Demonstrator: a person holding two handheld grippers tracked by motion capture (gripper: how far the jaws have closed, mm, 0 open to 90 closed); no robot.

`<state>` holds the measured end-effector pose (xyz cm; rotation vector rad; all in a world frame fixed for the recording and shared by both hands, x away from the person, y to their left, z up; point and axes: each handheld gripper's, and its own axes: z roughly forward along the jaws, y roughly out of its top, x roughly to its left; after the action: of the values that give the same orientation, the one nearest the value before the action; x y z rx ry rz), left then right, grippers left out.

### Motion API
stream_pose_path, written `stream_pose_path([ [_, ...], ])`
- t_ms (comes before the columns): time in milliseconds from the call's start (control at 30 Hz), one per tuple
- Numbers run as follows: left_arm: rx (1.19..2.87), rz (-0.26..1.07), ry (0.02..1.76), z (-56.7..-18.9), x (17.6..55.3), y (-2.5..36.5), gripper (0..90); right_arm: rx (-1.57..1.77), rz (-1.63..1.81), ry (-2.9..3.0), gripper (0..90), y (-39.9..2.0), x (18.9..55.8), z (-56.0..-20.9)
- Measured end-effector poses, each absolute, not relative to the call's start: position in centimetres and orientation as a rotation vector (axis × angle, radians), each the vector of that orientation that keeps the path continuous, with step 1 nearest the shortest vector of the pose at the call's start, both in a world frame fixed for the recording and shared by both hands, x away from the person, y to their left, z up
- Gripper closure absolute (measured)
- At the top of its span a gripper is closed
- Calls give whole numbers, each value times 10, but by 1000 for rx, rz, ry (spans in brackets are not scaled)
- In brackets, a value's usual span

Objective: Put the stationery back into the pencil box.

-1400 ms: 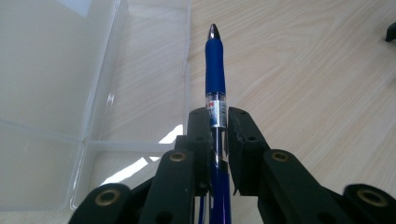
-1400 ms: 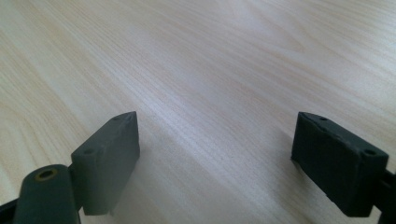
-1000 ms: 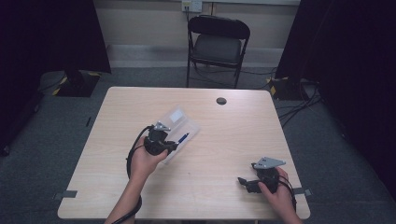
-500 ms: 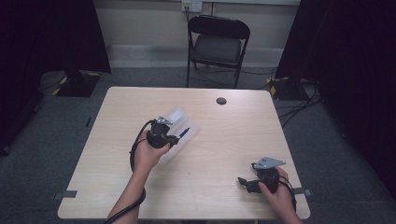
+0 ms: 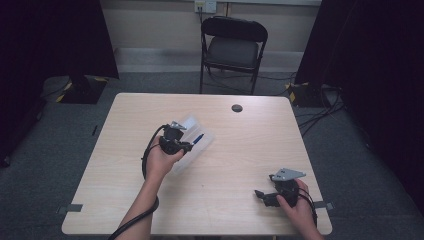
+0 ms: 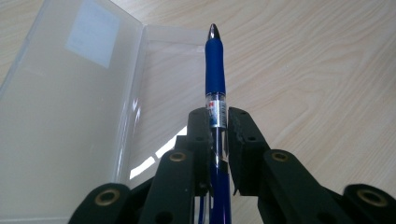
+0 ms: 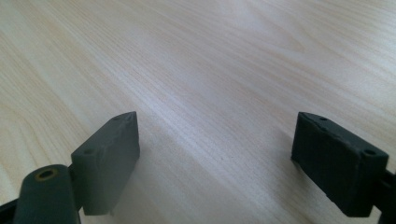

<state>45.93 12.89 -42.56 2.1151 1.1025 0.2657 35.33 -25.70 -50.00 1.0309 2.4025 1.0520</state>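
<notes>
Hovering over the open clear case (image 6: 70,116) mid-surface, left hand-held gripper (image 6: 218,128) is clamped on the blue pen (image 6: 215,70) w/ light, stiff, slick barrel—grip near its middle; right hand-held gripper (image 7: 215,158) jaws apart.

No legible text anywhere. Blue pen (image 6: 215,70) had a small printed band w/ red and dark marks on its clear barrel section, right where the left tool (image 6: 218,126) clamped it, but print was too small and blurred to make out. Clear plastic case (image 6: 70,107) carried a pale rectangular sticker on its lid, blank as far as could be seen. In the high view, yellow-black striped tape sat on the floor (image 5: 350,165) at both sides near the stands; hazard marking only, no words. Nothing readable on the worktop (image 5: 250,150).
</notes>
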Motion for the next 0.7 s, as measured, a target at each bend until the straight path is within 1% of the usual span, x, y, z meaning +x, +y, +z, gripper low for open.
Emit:
stream_pose_path([
  [700,2114,265,1113,-435,478,128,799,1031,1052,2403,143,-257,353,-500],
])
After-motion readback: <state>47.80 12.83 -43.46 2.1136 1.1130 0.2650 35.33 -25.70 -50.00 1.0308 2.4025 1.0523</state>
